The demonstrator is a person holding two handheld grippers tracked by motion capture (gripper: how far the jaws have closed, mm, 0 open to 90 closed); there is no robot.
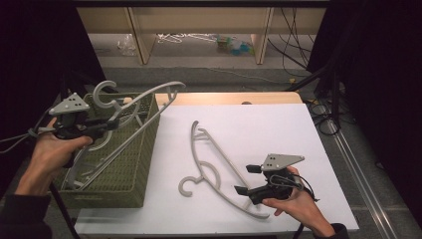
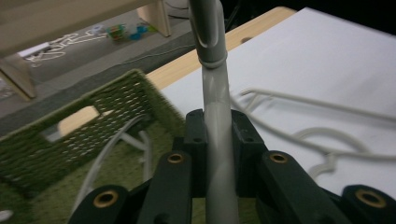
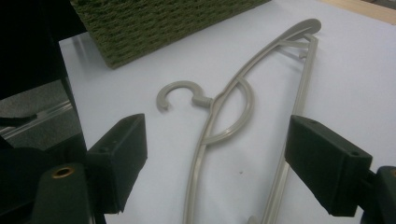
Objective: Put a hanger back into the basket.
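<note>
Left gripper [image 1: 110,124] is clamped on a grey hanger [image 1: 149,97], lifted over the green basket [image 1: 127,154] at the table's left side. In the left gripper view the jaws pinch the hanger's bar [image 2: 217,140] tight between them, and the bar runs straight up out of the grip. That hanger hangs tilted in the high view, hook [image 1: 103,92] at the upper left, its far end out past the basket's right rim. More hangers [image 1: 87,172] lie inside the basket, pale bars against the weave. A second hanger [image 1: 219,169] lies flat on the white tabletop [image 1: 268,129], well apart from the basket, hook [image 1: 188,185] toward the near edge. Right gripper [image 1: 245,179] sits low at that hanger's near end with jaws wide apart, nothing pinched. In the right gripper view its two black pads [image 3: 119,154] stand either side of the flat hanger [image 3: 233,121], not touching it. Person's hands hold both grippers from the bottom edge of the high view. Wooden shelf legs and cables sit on the floor beyond the table.
</note>
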